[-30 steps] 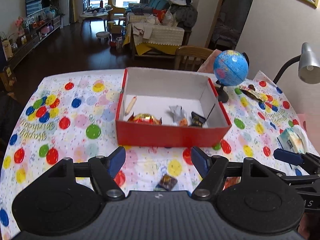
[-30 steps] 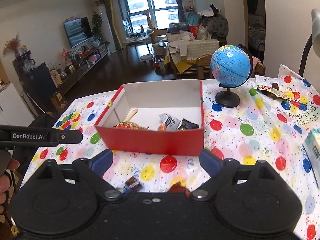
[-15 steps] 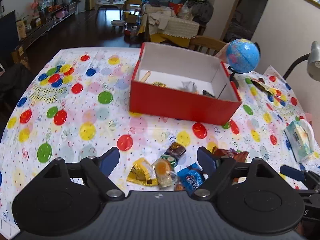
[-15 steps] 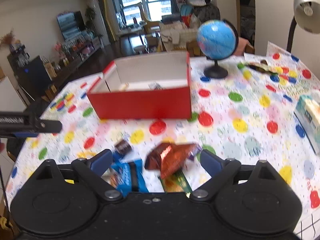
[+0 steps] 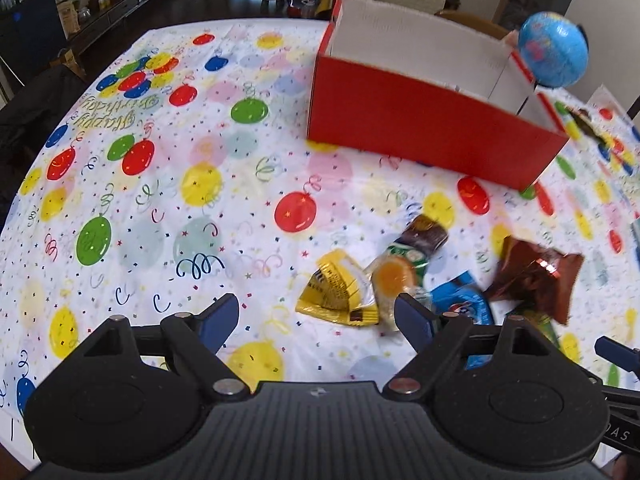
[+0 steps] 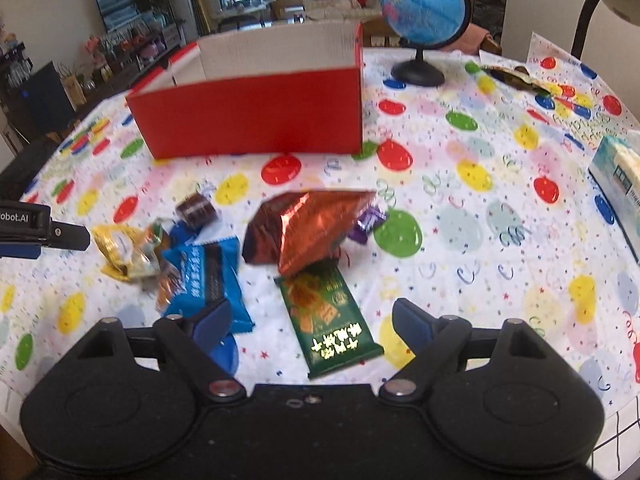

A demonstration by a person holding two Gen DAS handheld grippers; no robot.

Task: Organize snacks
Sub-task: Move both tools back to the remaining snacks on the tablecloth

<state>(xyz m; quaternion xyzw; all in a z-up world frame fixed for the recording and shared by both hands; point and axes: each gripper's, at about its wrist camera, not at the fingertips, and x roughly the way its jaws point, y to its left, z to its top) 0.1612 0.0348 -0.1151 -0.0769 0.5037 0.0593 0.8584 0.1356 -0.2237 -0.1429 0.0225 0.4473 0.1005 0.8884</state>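
Both grippers hung spread over the loose snacks, gripping nothing: the left gripper (image 5: 316,316) near the yellow packet (image 5: 338,288), the right gripper (image 6: 310,320), jaws closing, around the green bar (image 6: 328,320). The step looked like picking (nothing pinched yet); next, pads must seat on a wrapper, then carry it into the red box (image 6: 256,112).

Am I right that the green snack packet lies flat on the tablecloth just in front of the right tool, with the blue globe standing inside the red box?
Not quite: the blue globe stands on the tablecloth beside the red box, not inside it, as the right wrist view shows. The green snack packet does lie flat just in front of the right tool.
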